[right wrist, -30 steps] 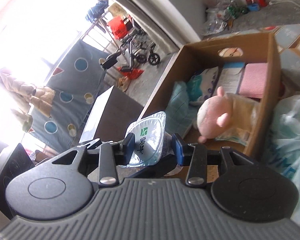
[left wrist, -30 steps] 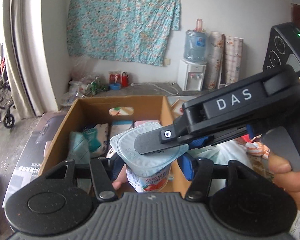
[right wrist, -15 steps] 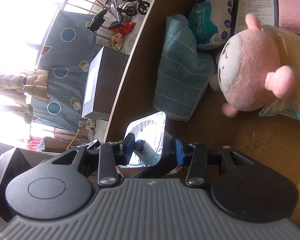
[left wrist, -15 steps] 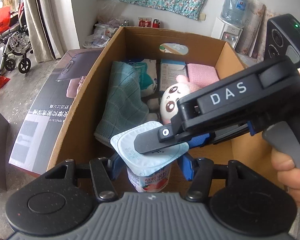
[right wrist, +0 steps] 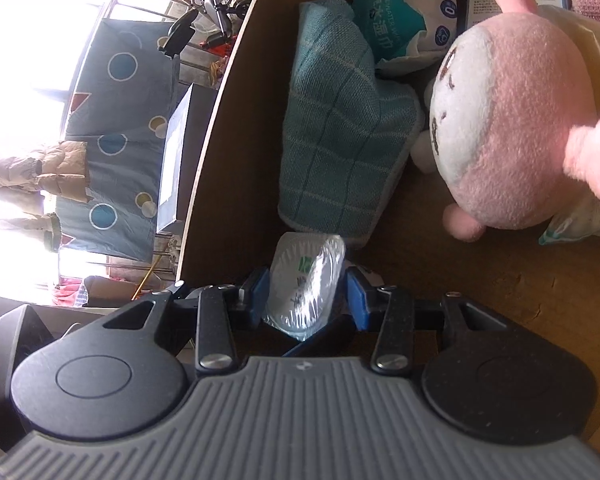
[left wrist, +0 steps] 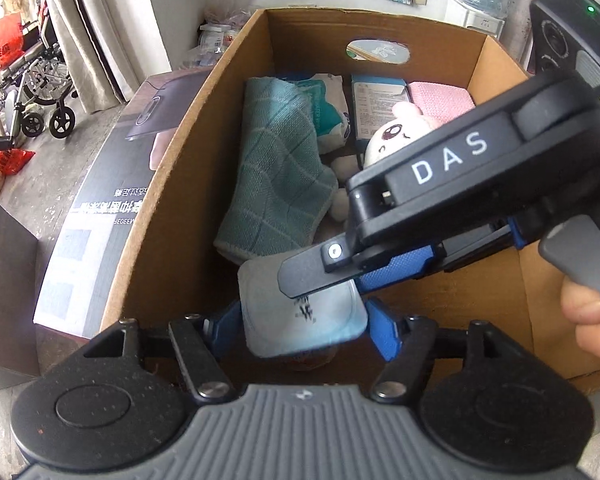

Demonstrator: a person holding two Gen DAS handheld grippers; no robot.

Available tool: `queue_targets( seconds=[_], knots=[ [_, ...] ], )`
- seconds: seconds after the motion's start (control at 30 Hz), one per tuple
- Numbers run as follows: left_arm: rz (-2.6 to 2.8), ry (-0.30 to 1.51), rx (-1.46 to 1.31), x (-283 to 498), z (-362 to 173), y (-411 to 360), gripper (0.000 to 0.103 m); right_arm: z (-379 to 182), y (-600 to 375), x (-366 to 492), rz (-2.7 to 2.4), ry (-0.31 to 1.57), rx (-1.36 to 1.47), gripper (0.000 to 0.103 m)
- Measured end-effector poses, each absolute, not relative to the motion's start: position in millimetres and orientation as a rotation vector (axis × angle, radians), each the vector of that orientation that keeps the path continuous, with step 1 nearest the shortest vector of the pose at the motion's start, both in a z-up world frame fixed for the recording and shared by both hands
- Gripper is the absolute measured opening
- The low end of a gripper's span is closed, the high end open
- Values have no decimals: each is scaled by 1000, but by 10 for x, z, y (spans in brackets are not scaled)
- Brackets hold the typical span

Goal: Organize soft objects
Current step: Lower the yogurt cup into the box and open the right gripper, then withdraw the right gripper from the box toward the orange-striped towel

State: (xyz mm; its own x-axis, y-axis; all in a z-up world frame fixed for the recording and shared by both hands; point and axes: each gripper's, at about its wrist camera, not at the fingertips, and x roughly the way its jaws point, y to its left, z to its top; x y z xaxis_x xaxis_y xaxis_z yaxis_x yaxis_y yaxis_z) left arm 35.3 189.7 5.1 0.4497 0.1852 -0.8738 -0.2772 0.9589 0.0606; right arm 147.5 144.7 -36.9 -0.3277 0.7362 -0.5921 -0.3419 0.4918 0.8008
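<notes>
The yogurt cup [left wrist: 300,320] sits low inside the cardboard box [left wrist: 172,184], beside the teal towel [left wrist: 276,168]. The left gripper [left wrist: 302,330] jaws are opening around the cup; the right gripper [right wrist: 306,292] pinches its foil lid. Release remains.

Left gripper [left wrist: 306,330] pitched steeply down, jaws opening, pads either side of yogurt cup [left wrist: 300,312]. Right gripper [right wrist: 306,294] crosses over it from right, hand [left wrist: 592,332] on handle, pads flanking foil lid.

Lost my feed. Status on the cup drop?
Left gripper opening around cup. Right gripper pinching its foil lid edge. Cup low in box, beside towel. Nothing blocking.
</notes>
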Motion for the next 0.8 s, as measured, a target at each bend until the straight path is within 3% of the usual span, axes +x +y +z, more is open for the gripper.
queue_targets(
  seconds=[0.33,0.6,0.8],
  knots=[
    [304,999,-96,252,247,1866,80,-210,1386,1414,1122,1469,317,46],
    [252,876,-107,141,504,1634,84,241,882,1289,1106,1248,298,64],
    [169,777,-95,81,647,1252,86,516,139,1173,1050,1086,319,69]
  ],
)
